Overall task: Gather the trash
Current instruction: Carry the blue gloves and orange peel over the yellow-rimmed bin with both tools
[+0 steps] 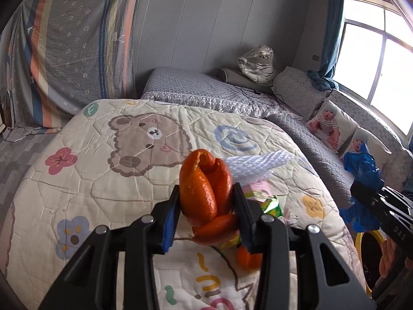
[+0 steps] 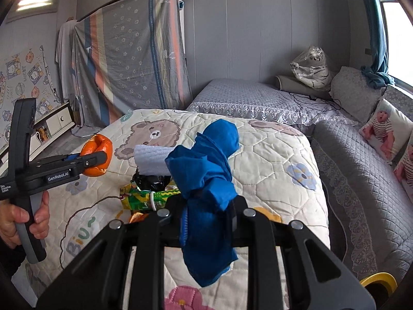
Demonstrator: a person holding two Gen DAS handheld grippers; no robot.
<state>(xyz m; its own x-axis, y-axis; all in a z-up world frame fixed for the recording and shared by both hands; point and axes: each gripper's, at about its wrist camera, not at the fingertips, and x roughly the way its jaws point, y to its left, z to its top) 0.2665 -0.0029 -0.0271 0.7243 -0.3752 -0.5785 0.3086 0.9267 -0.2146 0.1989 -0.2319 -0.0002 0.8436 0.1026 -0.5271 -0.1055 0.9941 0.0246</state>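
Note:
My left gripper [image 1: 206, 193] is shut on a curled orange peel [image 1: 206, 193], held up above the bear-print quilt [image 1: 103, 180]. The right wrist view shows this gripper [image 2: 95, 159] and its peel [image 2: 99, 152] at the left, with a hand on the handle. My right gripper [image 2: 209, 204] is shut on a crumpled blue cloth-like wad [image 2: 206, 170], also lifted off the quilt. That wad [image 1: 361, 165] appears at the right edge of the left wrist view. On the quilt lie a white foam net [image 2: 152, 160], a black bag [image 2: 152, 179], a green wrapper [image 2: 144, 199] and a small peel piece [image 1: 247, 258].
A yellow-rimmed bin [image 1: 361, 242] stands low at the right, beside the quilt's edge. A grey quilted couch [image 2: 361, 180] with printed cushions [image 2: 387, 129] runs along the right under the window. A striped sheet [image 2: 129, 51] covers furniture at the back left.

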